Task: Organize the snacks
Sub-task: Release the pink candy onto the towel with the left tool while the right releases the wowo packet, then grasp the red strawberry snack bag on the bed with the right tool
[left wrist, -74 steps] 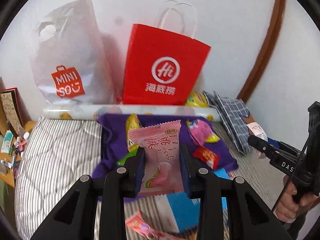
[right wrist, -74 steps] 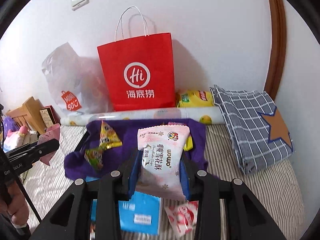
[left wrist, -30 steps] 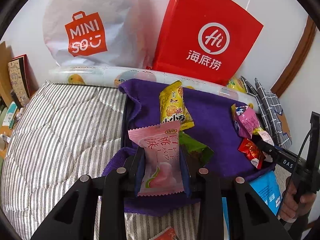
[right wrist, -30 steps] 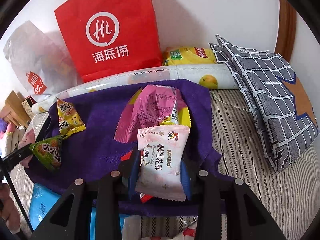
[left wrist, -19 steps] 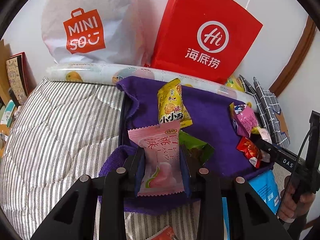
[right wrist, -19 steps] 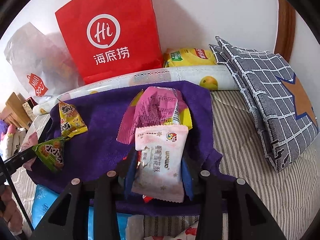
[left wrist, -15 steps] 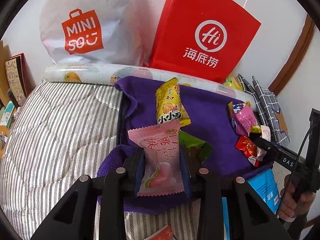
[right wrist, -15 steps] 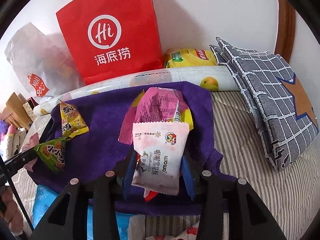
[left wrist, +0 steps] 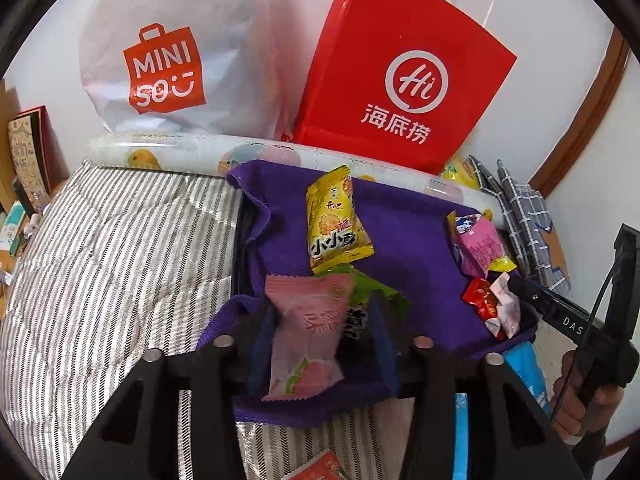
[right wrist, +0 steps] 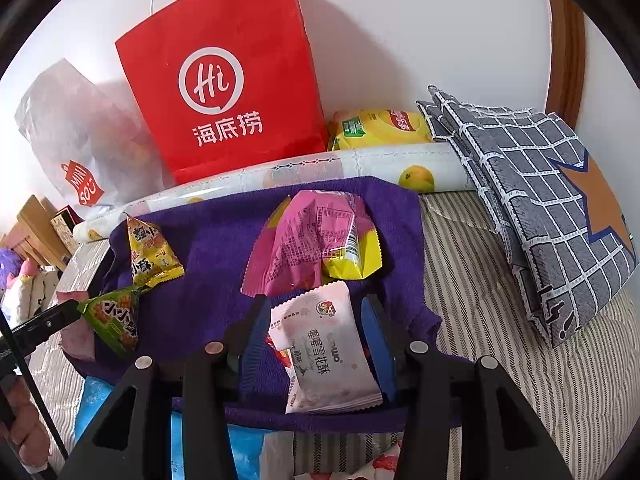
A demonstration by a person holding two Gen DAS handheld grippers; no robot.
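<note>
Left wrist | purple cloth (left wrist: 408, 240) holds snacks | pink packet (left wrist: 306, 336) blurred, probably loose

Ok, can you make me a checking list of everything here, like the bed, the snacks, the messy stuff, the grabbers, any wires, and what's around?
Surface: striped bed cover with a purple cloth spread on it.
Job's things: pink peach packet and white packet lie on the cloth between open jaws; yellow packet, green packet, magenta packet also on the cloth.
Clutter: blue pack at the cloth's near edge.
Grippers: left gripper opening, pads off its packet; right gripper opening, pads off too.
Cables: thin black cable beside the right handle.
Surroundings: red paper bag, white plastic bag, checked cushion, white wall.
</note>
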